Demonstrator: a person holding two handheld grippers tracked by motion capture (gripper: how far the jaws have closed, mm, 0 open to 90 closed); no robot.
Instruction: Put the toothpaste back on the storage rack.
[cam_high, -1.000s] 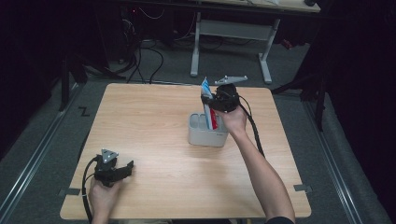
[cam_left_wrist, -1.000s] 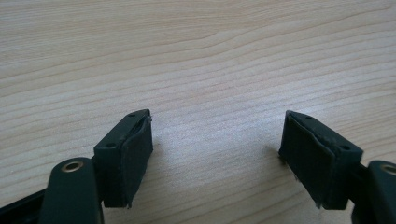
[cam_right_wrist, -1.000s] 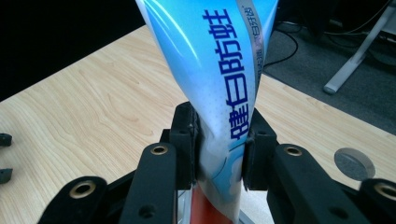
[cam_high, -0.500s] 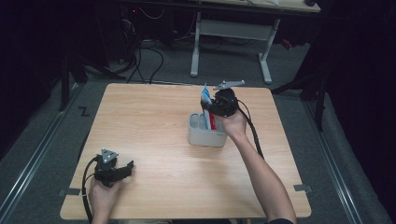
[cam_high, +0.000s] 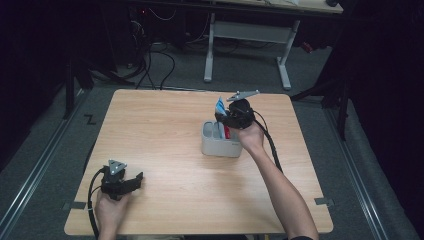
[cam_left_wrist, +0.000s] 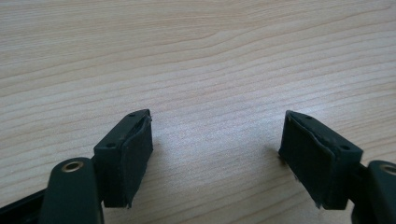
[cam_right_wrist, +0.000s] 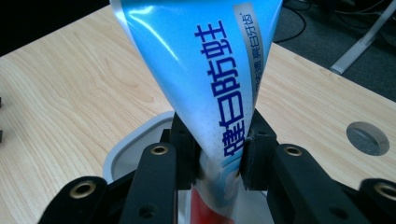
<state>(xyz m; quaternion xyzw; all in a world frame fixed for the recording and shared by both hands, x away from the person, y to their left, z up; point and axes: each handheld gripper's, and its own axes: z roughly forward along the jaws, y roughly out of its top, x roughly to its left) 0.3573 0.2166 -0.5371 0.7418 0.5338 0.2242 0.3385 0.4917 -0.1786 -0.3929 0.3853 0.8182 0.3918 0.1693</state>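
Observation:
A blue and white toothpaste tube (cam_right_wrist: 210, 74) with a red lower end stands upright between the jaws of my right gripper (cam_right_wrist: 217, 158), which is shut on it. In the high view the tube (cam_high: 220, 106) sticks up above a light grey holder (cam_high: 220, 145) in the middle right of the table, with the right gripper (cam_high: 231, 120) just over the holder. The holder's rim (cam_right_wrist: 130, 140) shows below the jaws. My left gripper (cam_high: 131, 180) rests open near the table's front left corner, its fingers (cam_left_wrist: 126, 158) spread over bare wood.
The wooden table (cam_high: 165, 130) has a round grey cable grommet (cam_right_wrist: 368, 138) near its far edge. A white desk frame (cam_high: 247, 35) and cables lie on the floor behind the table.
The right gripper with the tube has risen slightly and shifted toward the far side of the holder. The left gripper has stayed still.

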